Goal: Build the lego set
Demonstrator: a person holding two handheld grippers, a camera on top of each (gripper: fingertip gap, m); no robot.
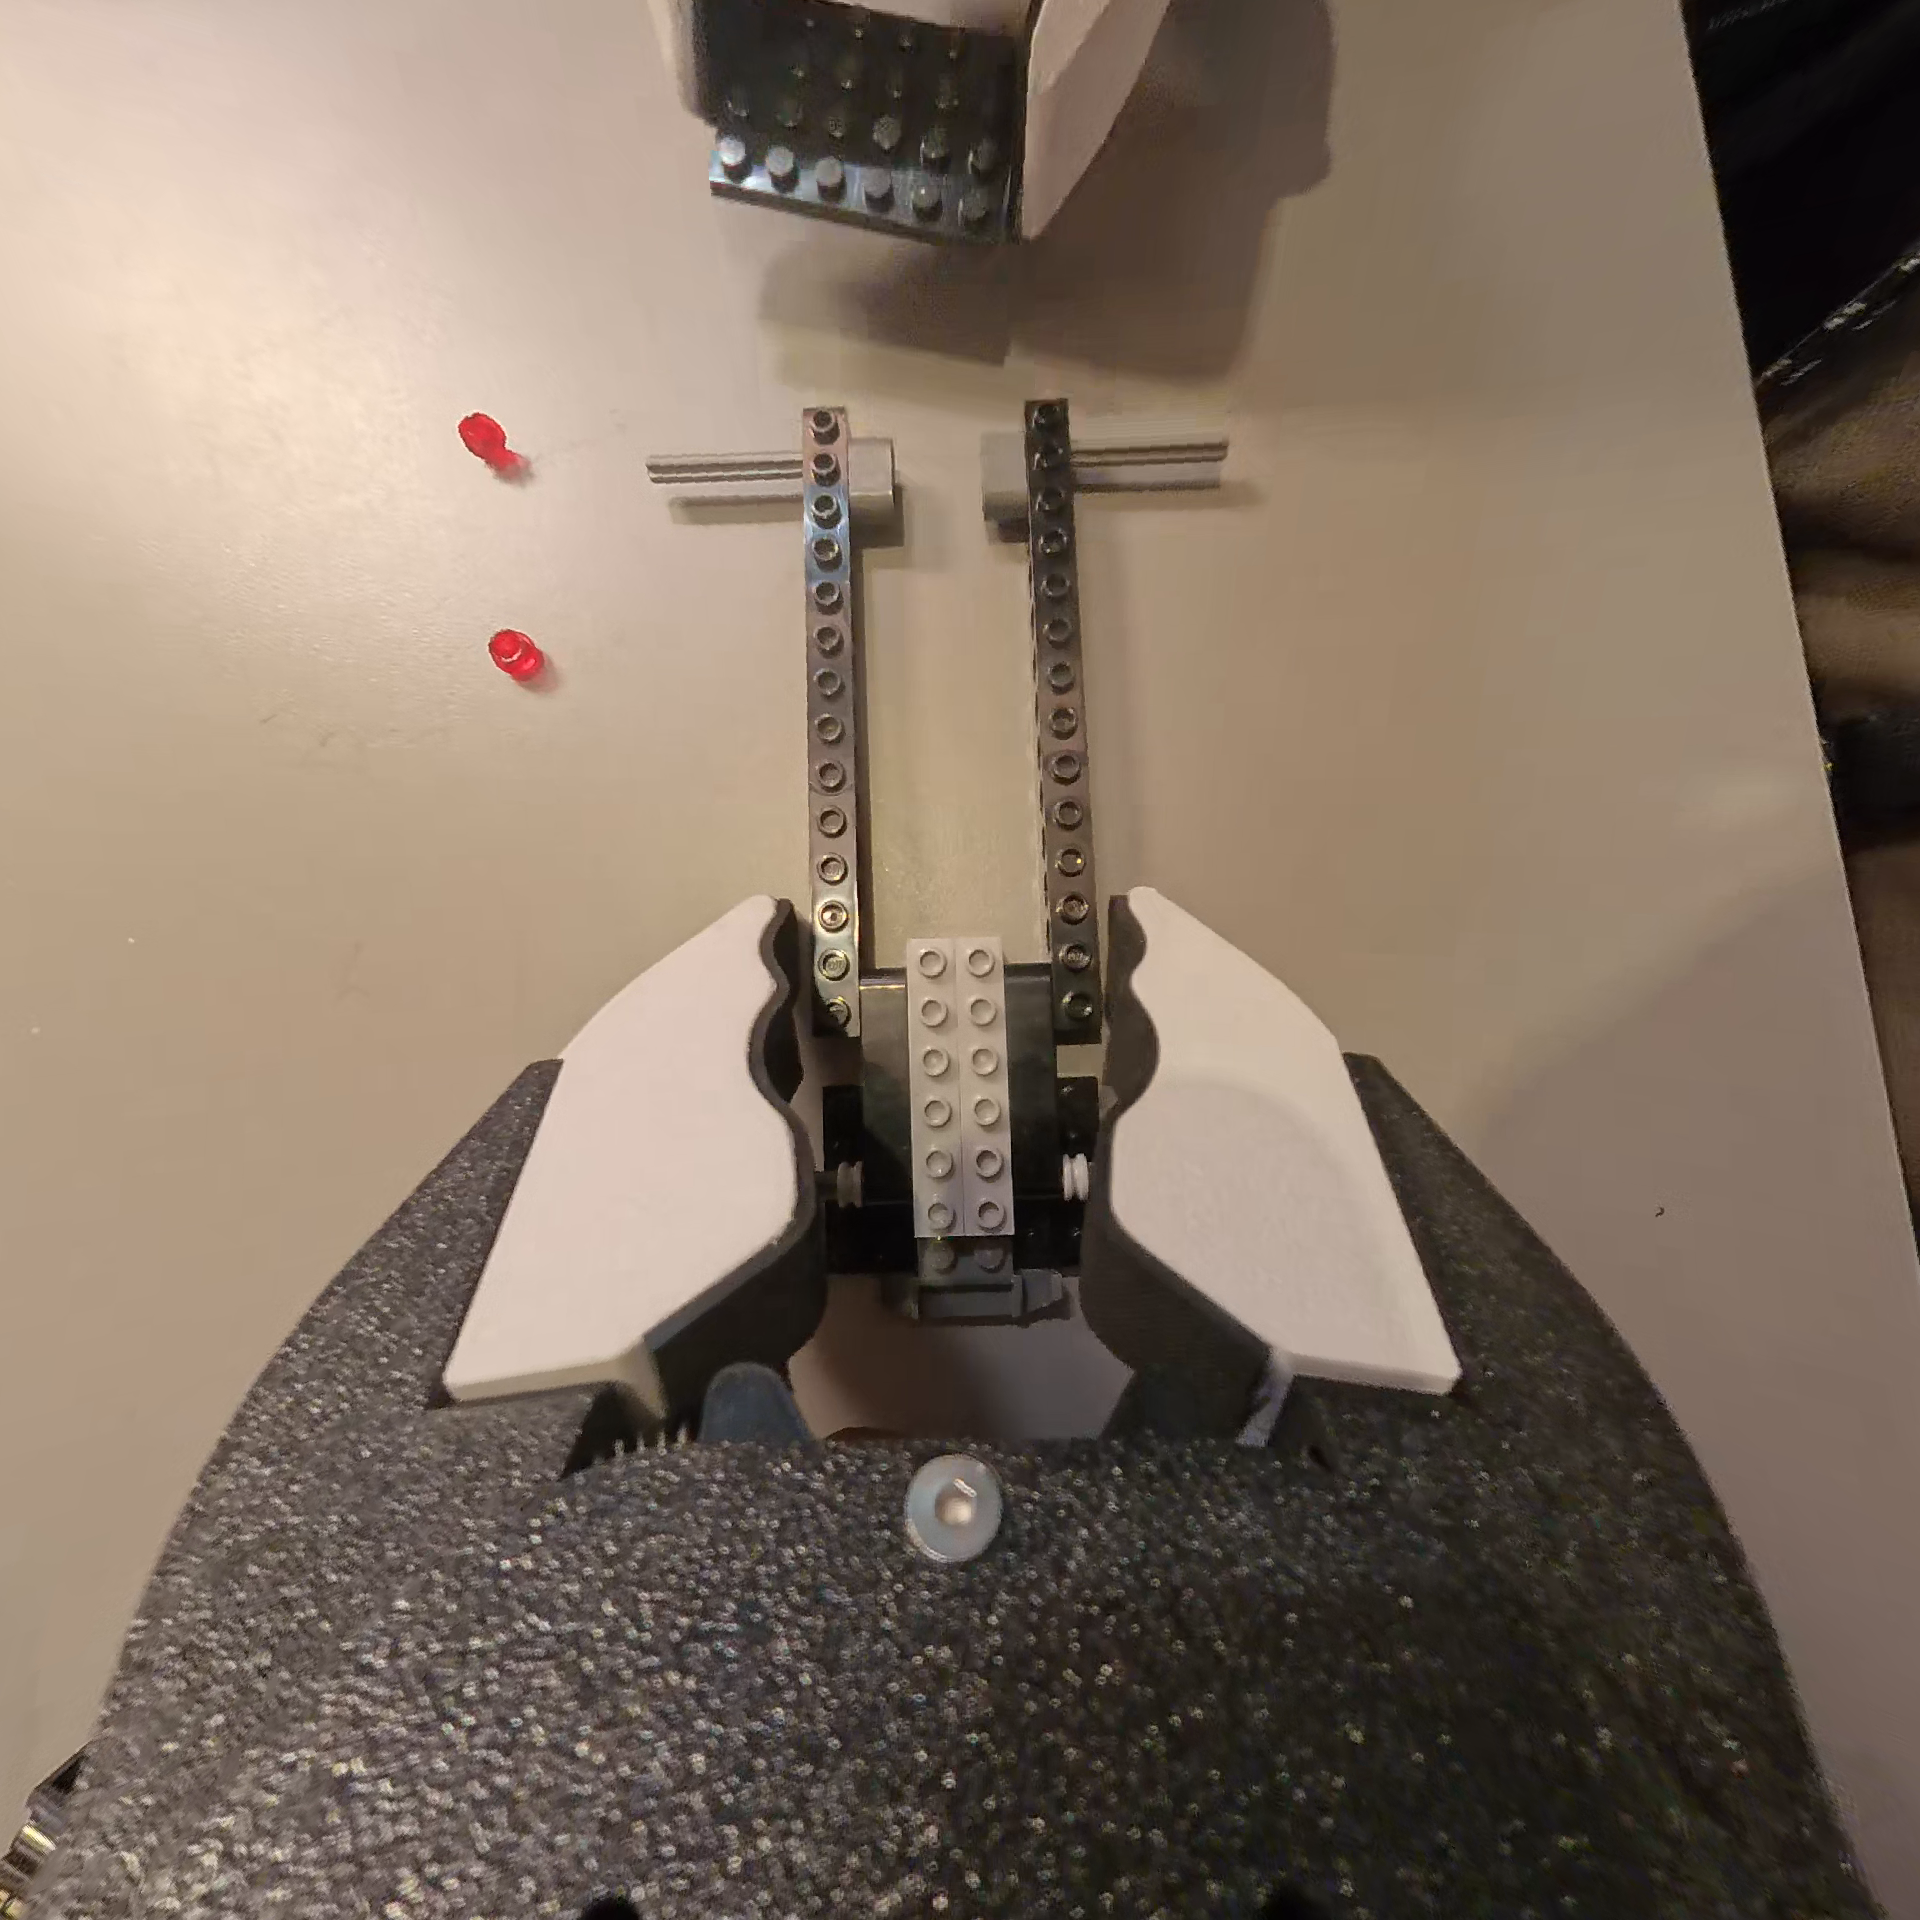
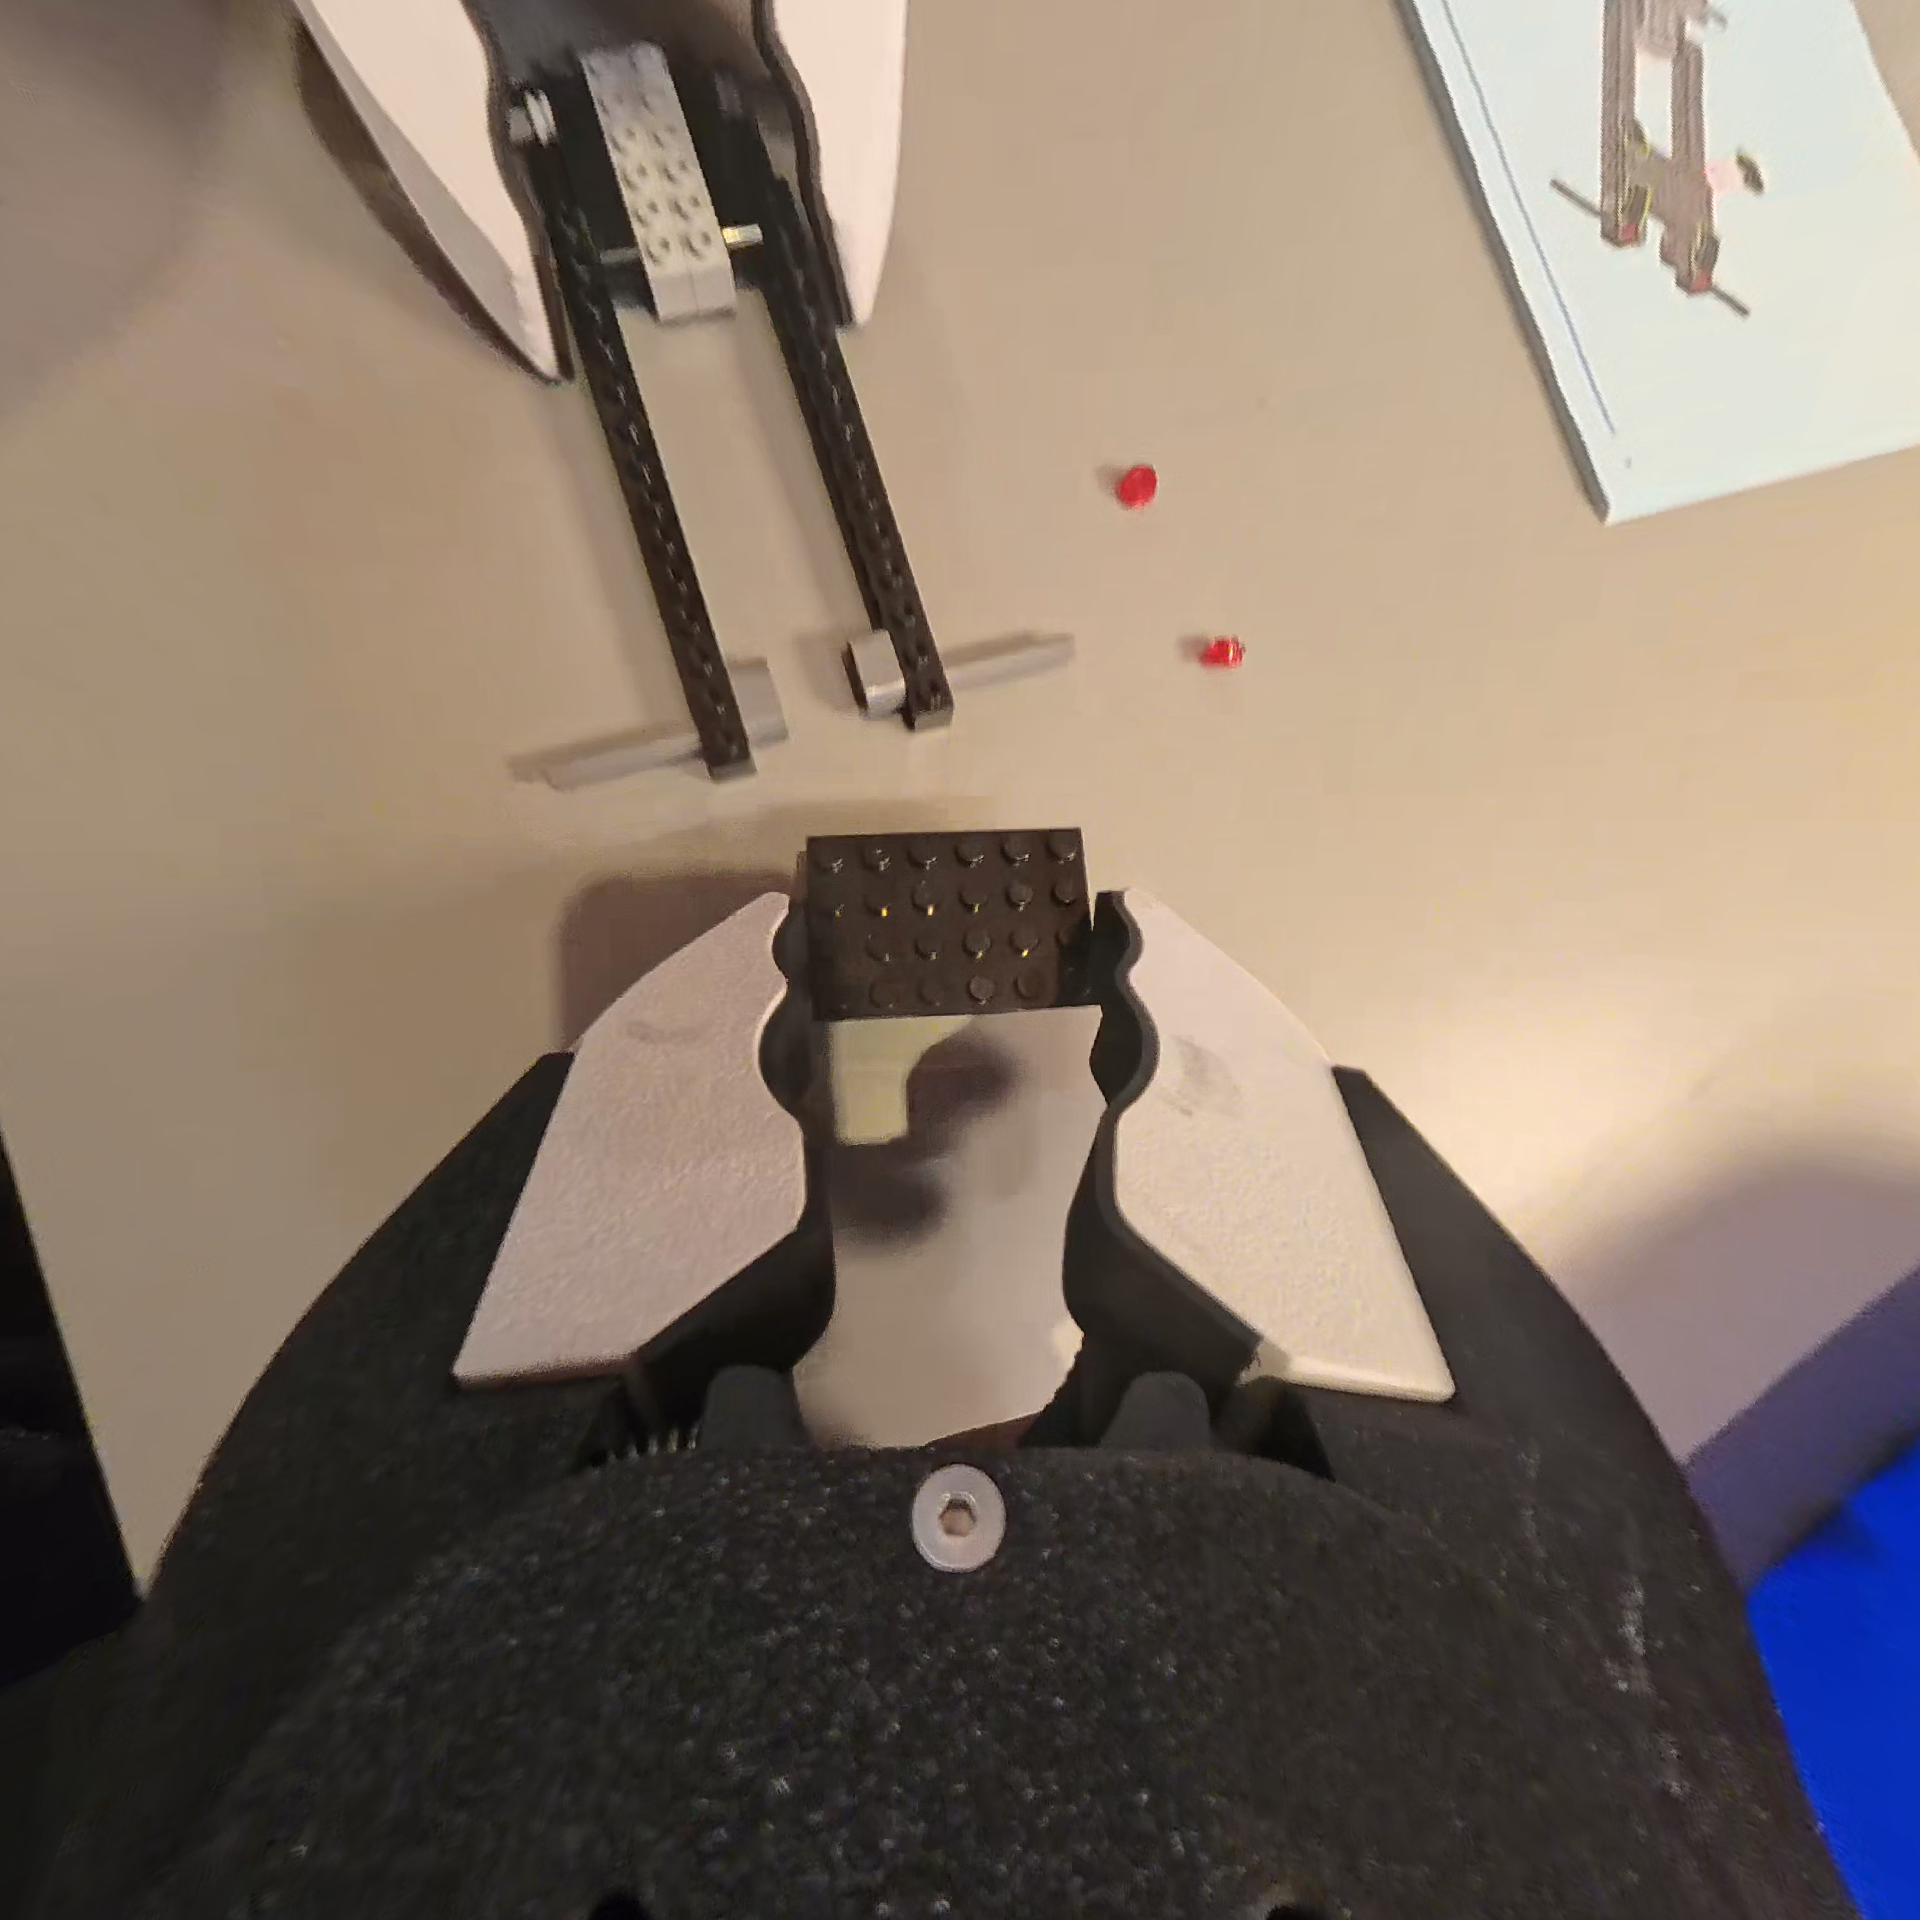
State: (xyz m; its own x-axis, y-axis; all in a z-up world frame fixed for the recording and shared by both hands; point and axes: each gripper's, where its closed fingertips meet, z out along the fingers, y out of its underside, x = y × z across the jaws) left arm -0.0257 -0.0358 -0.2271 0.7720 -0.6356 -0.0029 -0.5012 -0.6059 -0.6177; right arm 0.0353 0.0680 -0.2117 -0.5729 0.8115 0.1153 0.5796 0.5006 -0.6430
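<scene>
A: What has the left claw (image 1: 951, 956) got?

B: The brick frame (image 1: 951, 1091), near its base. The left view shows both pads against the outer sides of the two long black beams, with the grey plate (image 1: 958, 1081) between the fingers. So it is narrowed onto the frame, not gaping.

A: And ahead of that claw?

B: The beams run forward from the fingertips across the table (image 1: 312, 935) to two grey axles (image 1: 1101, 462) that stick out sideways at the far ends. Two red studs (image 1: 514, 657) lie to its left, well apart from the frame.

A: The right claw (image 2: 945, 940)?

B: Clamped on a black studded plate (image 2: 940, 920), both pads pressing its short edges. The plate is off the table, with its shadow beneath.

A: What does one view give that the other lacks?

B: The right view shows a printed sheet (image 2: 1714, 260) far to the upper right and a blue patch at the lower right; the left view shows neither. It also shows the left claw from the front, astride the frame. The left view, in turn, shows the black plate from the far side, at the top, with only one white finger (image 1: 1081, 114) of the right claw clearly visible beside it.

A: How near are plate and frame?

B: The plate hangs just beyond the axle ends, not touching them.
</scene>
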